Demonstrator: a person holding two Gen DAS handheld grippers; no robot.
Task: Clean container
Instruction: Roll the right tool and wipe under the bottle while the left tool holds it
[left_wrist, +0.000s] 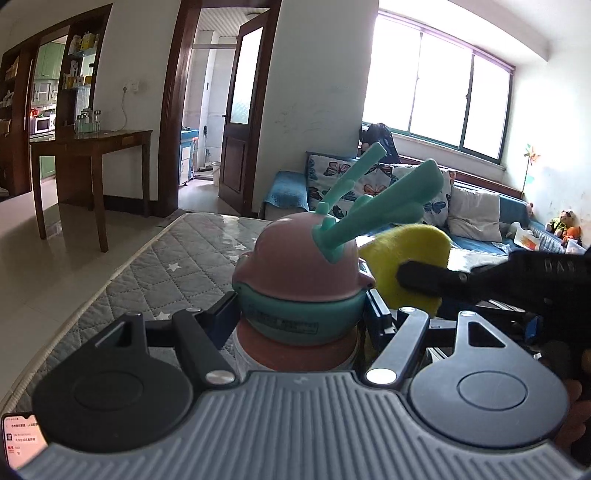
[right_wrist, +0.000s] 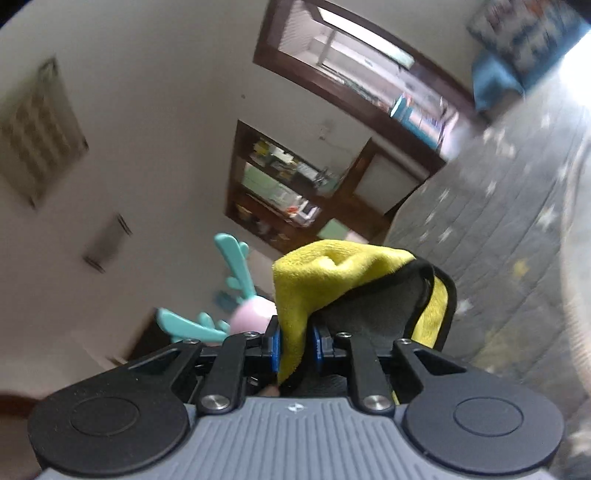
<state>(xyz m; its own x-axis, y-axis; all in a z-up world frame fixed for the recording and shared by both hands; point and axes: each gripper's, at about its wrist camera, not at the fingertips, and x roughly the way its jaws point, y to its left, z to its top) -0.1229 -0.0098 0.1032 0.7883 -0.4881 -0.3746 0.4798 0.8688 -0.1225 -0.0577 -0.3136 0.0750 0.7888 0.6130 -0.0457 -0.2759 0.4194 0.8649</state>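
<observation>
A pink-topped container (left_wrist: 301, 266) with a teal band and teal antlers (left_wrist: 391, 201) stands upright between the jaws of my left gripper (left_wrist: 301, 314), which is shut on its body. Beside it on the right, a yellow cloth (left_wrist: 406, 254) touches the lid, pinched by the black finger of my right gripper (left_wrist: 436, 278). In the right wrist view, which is rolled and blurred, my right gripper (right_wrist: 297, 347) is shut on the yellow cloth (right_wrist: 332, 273), whose grey, black-edged underside shows. The container's pink top (right_wrist: 251, 315) and antlers (right_wrist: 192, 323) peek out left of the cloth.
A grey quilted mat with white stars (left_wrist: 155, 273) covers the surface below. Behind are a dark wooden table (left_wrist: 92, 147), an open door (left_wrist: 243, 110), a sofa with butterfly cushions (left_wrist: 480, 221) under a bright window, and a phone (left_wrist: 22, 439) at the bottom left.
</observation>
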